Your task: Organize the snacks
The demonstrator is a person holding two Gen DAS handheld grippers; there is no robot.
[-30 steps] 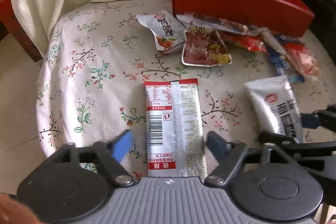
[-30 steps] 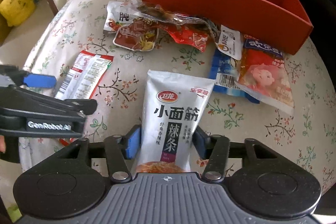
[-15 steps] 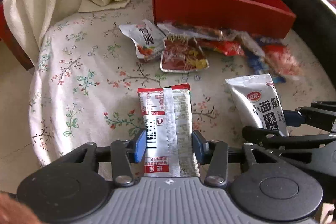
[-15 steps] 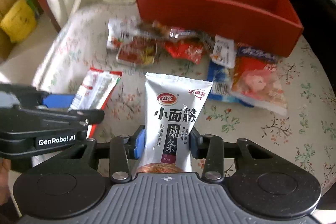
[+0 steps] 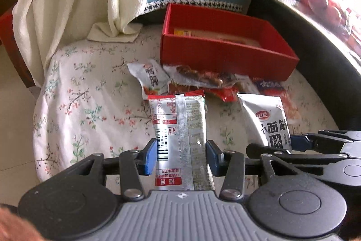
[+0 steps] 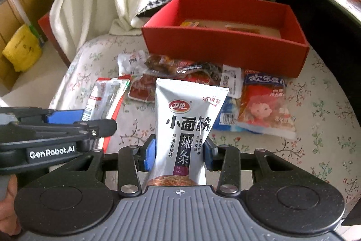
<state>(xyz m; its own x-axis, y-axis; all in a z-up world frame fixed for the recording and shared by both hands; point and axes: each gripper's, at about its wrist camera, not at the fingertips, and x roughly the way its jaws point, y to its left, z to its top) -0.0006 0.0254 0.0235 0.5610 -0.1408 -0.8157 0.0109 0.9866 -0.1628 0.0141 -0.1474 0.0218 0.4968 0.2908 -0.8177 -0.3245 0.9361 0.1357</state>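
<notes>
- left gripper is clamped on the silver packet, back side up, barcode showing; packet sticks out toward 12 o'clock, lifted off the floral cloth
- right gripper is pinched on the white pouch, also raised; blue pads press both its sides
- red box sits at 12 o'clock, something flat inside; loose snack pile lies just in front of it

A floral-clothed surface carries a red box, a heap of snack packets just before it, and a cream cloth's corner.
</notes>
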